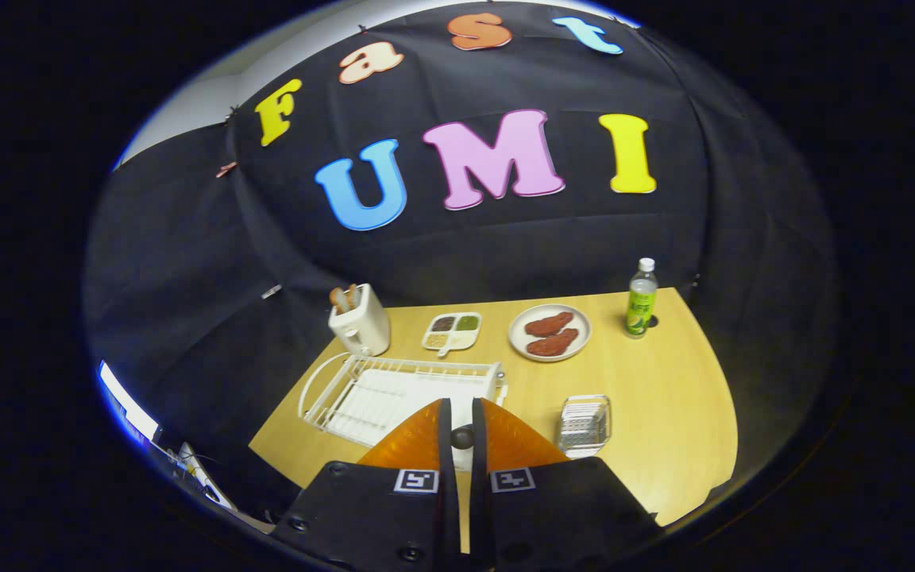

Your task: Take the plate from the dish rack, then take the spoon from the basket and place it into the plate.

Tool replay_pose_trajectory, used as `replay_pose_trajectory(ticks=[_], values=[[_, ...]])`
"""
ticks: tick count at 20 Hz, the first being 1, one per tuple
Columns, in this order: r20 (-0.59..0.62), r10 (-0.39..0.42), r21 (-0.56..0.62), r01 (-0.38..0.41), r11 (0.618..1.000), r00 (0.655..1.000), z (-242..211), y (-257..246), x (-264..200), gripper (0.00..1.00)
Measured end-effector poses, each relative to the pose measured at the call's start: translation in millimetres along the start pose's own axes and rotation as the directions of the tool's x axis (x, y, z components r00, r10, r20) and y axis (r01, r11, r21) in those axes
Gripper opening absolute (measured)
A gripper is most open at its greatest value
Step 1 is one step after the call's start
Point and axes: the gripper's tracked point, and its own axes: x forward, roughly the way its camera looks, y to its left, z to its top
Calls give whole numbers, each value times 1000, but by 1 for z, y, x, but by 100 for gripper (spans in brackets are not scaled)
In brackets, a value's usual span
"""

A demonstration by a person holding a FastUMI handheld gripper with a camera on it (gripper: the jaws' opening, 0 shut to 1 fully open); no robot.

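Above the near edge of the wooden surface, your tool hangs with its two fingers drawn almost together, a narrow gap between them and nothing held. A small dark knob shows in that gap.

Just ahead of the fingers and a little to the left lies the white wire dish rack; its near end is hidden behind the fingers, and you cannot tell from this angle whether a plate stands in it. Just beside the fingers on the right sits the small wire basket; whatever it holds is too small to make out, so you cannot pick out the spoon.

Beyond the rack stands a white toaster with toast poking from its slots. To its right lies a divided tray with four small portions. Further right is a round plate carrying two reddish-brown pieces of food, well apart from your tool. Near the far right corner stands a bottle with a green label and a white cap.
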Motion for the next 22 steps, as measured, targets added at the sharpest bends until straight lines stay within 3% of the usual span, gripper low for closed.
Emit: replay_pose_trajectory(ticks=[6,15,22], values=[[-120,152,-23,-156,988,981,-81,81,32,9],[-235,152,-59,-170,984,960,-175,111,104,9],[-282,160,-114,-199,973,946,-197,103,98,11]])
